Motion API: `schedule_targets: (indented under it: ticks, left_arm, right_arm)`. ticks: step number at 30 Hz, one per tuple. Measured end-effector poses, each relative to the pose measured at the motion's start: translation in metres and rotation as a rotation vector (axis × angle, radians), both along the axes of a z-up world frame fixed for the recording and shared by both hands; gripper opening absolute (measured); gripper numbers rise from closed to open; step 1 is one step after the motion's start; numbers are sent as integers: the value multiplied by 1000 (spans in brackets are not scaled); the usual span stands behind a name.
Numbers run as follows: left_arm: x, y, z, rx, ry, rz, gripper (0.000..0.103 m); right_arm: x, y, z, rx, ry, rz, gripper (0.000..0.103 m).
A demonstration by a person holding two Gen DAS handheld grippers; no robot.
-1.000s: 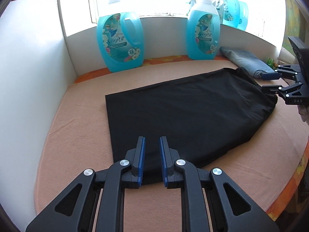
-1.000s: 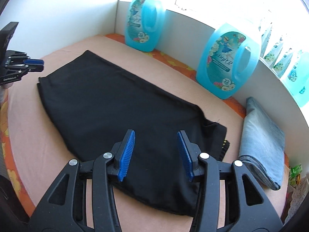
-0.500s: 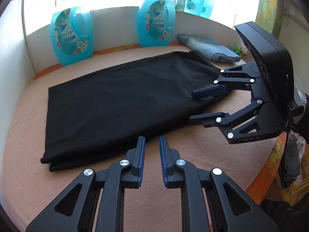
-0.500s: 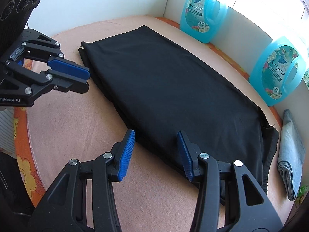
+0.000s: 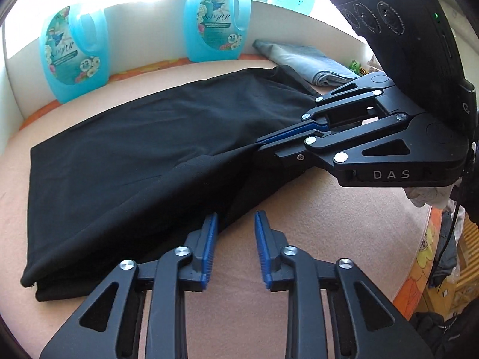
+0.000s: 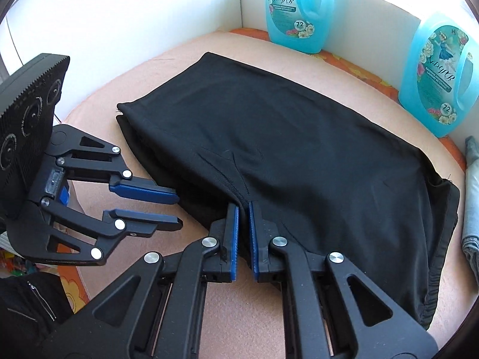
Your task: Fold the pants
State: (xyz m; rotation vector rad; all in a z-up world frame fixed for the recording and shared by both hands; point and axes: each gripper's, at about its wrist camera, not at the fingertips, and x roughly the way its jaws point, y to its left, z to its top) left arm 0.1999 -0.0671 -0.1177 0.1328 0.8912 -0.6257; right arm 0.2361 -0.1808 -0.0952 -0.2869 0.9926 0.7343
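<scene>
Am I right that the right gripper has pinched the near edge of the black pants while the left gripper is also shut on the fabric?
Not quite: the left gripper is open, its jaws apart beside the black pants and holding nothing, as the left wrist view shows. The right gripper has indeed pinched the near edge.

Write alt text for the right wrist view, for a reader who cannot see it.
The right claw is shut on the near edge of the black pants, which lie flat on a peach cloth surface. The left claw hangs open just left of that edge. Two blue detergent bottles stand against the white back wall, and folded jeans lie at far right.
</scene>
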Motion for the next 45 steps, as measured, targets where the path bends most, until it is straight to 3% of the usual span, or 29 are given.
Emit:
schedule_targets:
  ticks: [7, 9, 13, 19, 21, 23, 24, 26, 28, 34, 40, 41, 42, 45]
  left_arm:
    - [15, -13, -2, -32, 14, -34, 37]
    - [17, -18, -4, -34, 21, -48, 42]
    - [23, -26, -6, -39, 18, -63, 47]
    - [31, -26, -9, -105, 53, -60, 46]
    - [30, -25, -7, -114, 58, -73, 23]
    - [26, -23, -7, -106, 63, -87, 13]
    - [25, -23, -6, -98, 61, -93, 10]
    - [20, -22, -7, -90, 71, -106, 9]
    - [16, -22, -8, -73, 78, -117, 9]
    - [1, -18, -6, -6, 73, -138, 9]
    - [-18, 4, 9, 2, 71, -138, 9]
    - [-21, 8, 13, 6, 57, -131, 9]
    - [-25, 14, 18, 11, 40, -121, 9]
    - [-26, 27, 31, 24, -17, -67, 10]
  right_arm:
    - [6, -14, 7, 72, 34, -29, 8]
    - [7, -26, 14, 103, 26, -61, 10]
    - [7, -70, 24, 149, 11, -169, 18]
    - [18, -153, 22, 168, 5, -407, 20]
    - [28, -181, 22, 177, -1, -490, 20]
    - [43, -202, 22, 179, -3, -545, 21]
    - [52, -210, 21, 188, 5, -560, 21]
    - [70, -221, 20, 208, 11, -586, 38]
    - [89, -224, 16, 215, 6, -603, 47]
    - [143, -225, -10, 249, 65, -638, 48]
    - [159, -221, -24, 283, 97, -621, 48]
    - [159, -219, -25, 285, 96, -613, 42]
    - [158, -218, -24, 291, 98, -606, 29]
    - [150, -216, -18, 278, 59, -610, 26]
